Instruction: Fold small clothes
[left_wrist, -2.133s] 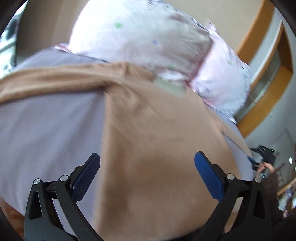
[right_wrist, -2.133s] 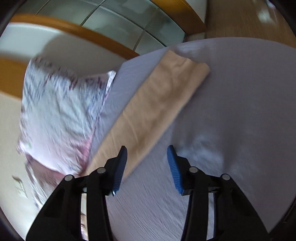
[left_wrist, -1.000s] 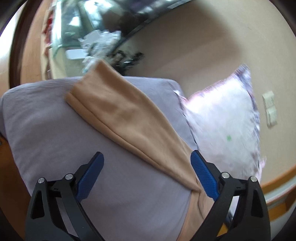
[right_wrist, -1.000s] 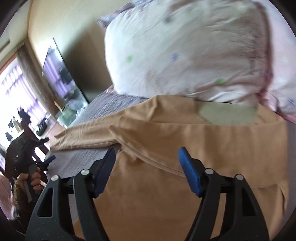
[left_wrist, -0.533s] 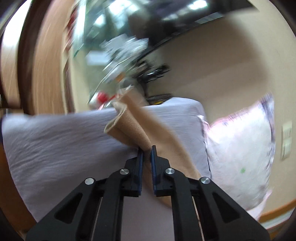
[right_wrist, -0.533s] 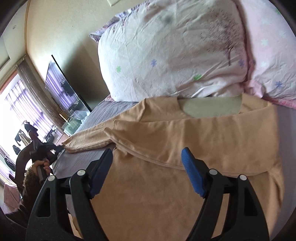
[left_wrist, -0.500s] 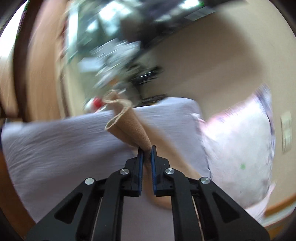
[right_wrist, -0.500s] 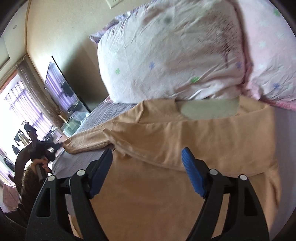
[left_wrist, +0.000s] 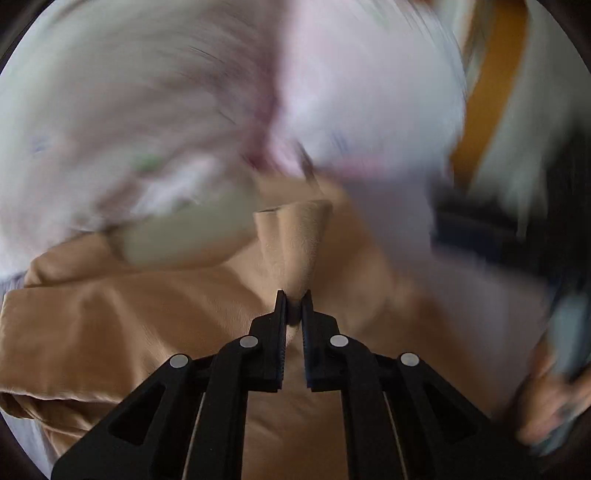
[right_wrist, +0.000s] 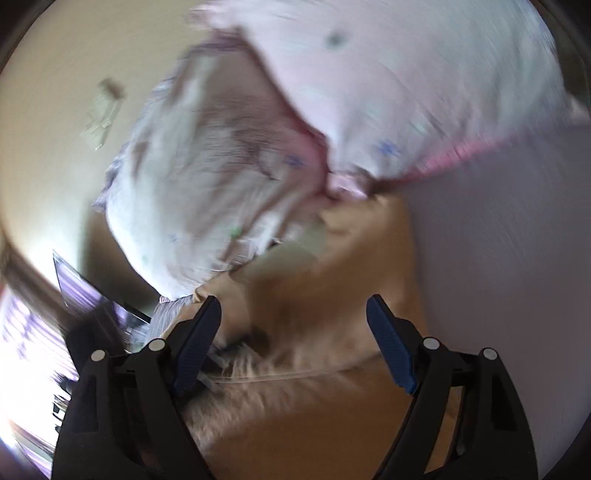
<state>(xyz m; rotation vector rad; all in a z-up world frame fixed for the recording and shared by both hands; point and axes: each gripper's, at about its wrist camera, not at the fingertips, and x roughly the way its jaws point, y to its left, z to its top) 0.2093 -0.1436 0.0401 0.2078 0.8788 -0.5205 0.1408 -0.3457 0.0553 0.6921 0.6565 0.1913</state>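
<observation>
A tan long-sleeved shirt (left_wrist: 155, 317) lies on a lavender bed sheet (left_wrist: 436, 280), its pale green neck patch (left_wrist: 184, 236) toward the pillows. My left gripper (left_wrist: 293, 306) is shut on the tan sleeve (left_wrist: 291, 240) and holds its cuff end over the shirt's body. My right gripper (right_wrist: 295, 332) is open and empty, hovering over the shirt (right_wrist: 332, 295) near its collar. Both views are motion-blurred.
Two white and pink pillows (left_wrist: 184, 92) (right_wrist: 406, 81) lie just beyond the collar. A beige wall (right_wrist: 55, 110) with a switch plate stands behind. A wooden door frame (left_wrist: 487, 85) is at the upper right. A person's hand (left_wrist: 546, 387) shows at the right edge.
My left gripper has carried the held sleeve from the bed's far side across onto the shirt's body. The right gripper stays open and has swung right, closer to the collar.
</observation>
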